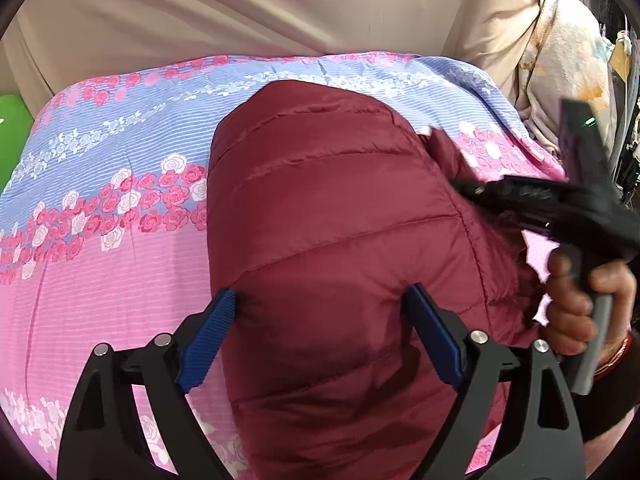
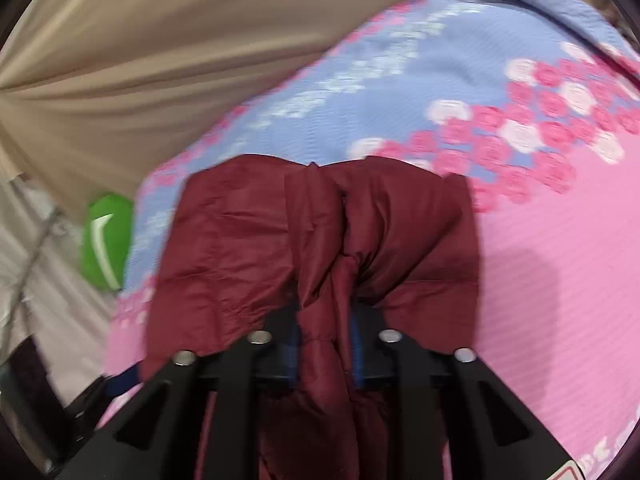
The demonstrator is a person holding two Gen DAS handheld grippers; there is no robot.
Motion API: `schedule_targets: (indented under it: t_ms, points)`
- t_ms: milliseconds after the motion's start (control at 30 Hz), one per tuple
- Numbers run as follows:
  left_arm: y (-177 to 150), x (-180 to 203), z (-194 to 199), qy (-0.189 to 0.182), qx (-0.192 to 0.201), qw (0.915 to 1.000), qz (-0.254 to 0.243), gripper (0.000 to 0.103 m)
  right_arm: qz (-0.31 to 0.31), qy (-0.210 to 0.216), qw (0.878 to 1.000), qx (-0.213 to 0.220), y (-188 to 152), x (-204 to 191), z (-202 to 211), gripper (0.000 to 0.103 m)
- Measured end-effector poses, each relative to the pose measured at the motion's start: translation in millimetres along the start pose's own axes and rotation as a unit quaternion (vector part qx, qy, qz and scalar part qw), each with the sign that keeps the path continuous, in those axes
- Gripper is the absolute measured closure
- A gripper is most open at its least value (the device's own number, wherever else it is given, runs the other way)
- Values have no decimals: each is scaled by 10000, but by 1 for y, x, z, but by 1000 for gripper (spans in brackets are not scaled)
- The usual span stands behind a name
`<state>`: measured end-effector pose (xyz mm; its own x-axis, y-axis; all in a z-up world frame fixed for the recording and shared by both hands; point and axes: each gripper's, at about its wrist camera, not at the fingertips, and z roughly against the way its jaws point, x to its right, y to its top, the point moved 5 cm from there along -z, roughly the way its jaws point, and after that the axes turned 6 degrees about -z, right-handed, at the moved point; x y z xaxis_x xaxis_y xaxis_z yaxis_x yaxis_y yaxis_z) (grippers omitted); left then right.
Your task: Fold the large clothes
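Note:
A maroon quilted puffer jacket (image 1: 332, 208) lies folded lengthwise on a pink and blue floral bedsheet (image 1: 112, 184). My left gripper (image 1: 324, 300) is open, its blue pads (image 1: 208, 340) spread just above the jacket's near part, holding nothing. My right gripper shows in the left wrist view (image 1: 496, 196) at the jacket's right edge, held by a hand. In the right wrist view the right gripper (image 2: 326, 344) is shut on a bunched fold of the jacket (image 2: 320, 240), which drapes over its fingers and hides the tips.
A beige curtain (image 1: 240, 8) hangs behind the bed. A green object (image 2: 106, 240) lies at the bed's far corner. Patterned cloth (image 1: 568, 72) and dark clutter stand at the right of the bed.

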<state>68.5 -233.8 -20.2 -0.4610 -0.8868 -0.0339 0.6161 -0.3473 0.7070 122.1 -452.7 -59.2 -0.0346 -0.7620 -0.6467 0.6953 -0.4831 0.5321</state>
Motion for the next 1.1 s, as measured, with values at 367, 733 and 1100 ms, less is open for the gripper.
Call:
schedule_targets:
  t_ms: [367,733,1100]
  points:
    - [-2,22,-10,51,51,9994,-338,11,-1690,1219,9775,-330,-14,76,-13,97]
    - [-4,27,-18,133,-27,9994,-312,8,1070,-1343,9800,1008,7,-34,44,49]
    - [-2,36,-20,18,40,9992,-391,6,-578,-585,9931,834,18,53,13,100]
